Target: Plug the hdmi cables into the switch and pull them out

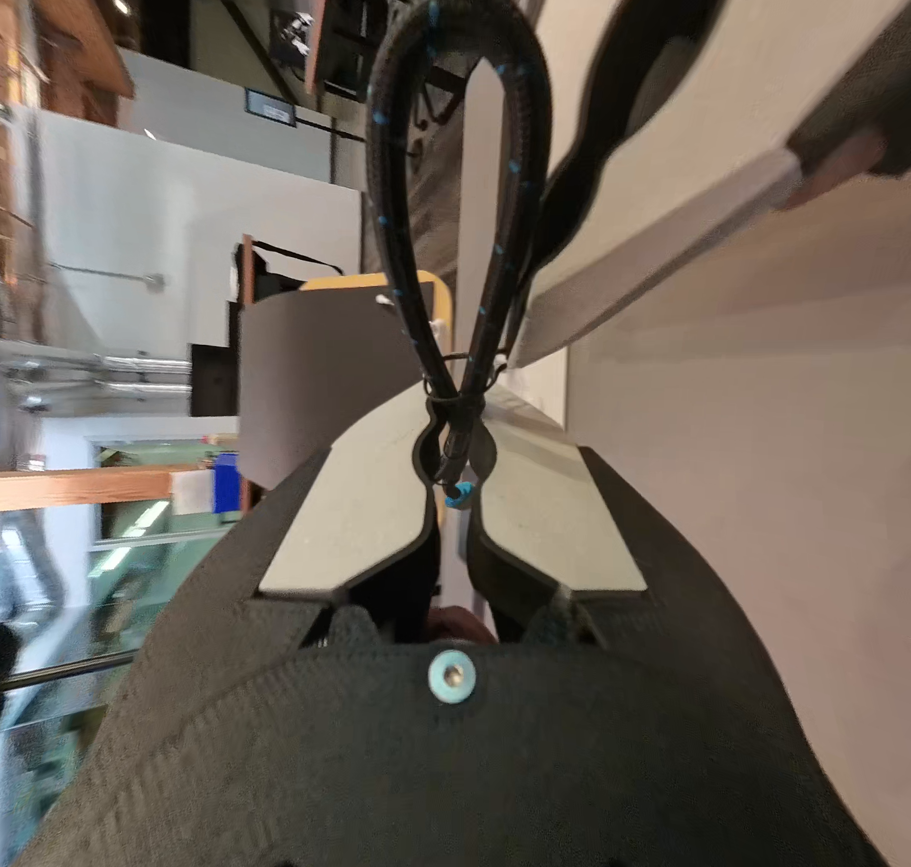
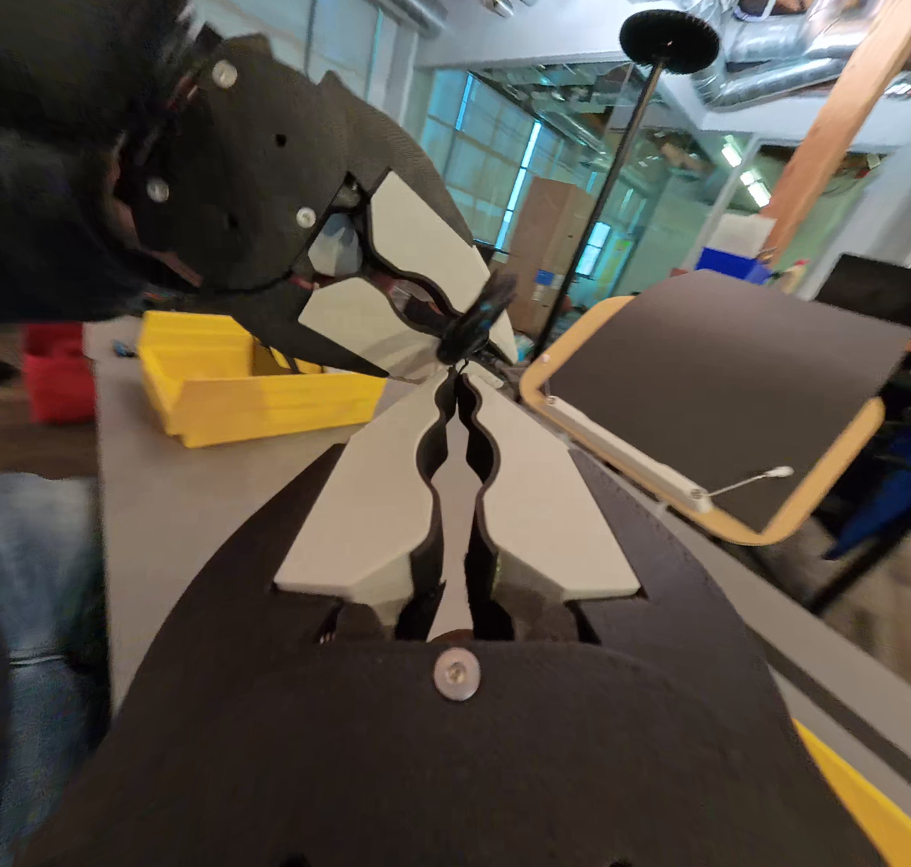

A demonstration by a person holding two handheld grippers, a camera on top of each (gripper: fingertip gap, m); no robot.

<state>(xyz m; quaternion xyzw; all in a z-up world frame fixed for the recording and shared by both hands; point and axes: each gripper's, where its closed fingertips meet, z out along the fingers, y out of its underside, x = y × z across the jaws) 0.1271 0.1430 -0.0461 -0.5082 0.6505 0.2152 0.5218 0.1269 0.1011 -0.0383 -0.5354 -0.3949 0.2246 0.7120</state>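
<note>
At centre frame, the left hand-held gripper point(image 1: 456, 429) pinches the bundled HDMI cable point(image 1: 458, 153), its loop running straight up. The right hand-held gripper point(image 2: 456, 382), pressed nearly together, pinches the bundle's thin tie point(image 2: 461, 368) beneath it. No switch shows.

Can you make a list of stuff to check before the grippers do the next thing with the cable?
1. Left hand-held gripper shut on the cable: ok.
2. Right hand-held gripper pinching the cable tie: cannot tell; its tips are nearly shut at the tie.
3. Cable unbundled: not ok; it is looped and tied.
4. Switch in sight: not ok; neither view shows it.
5. Pictures sharp: not ok; both are blurred.
</note>
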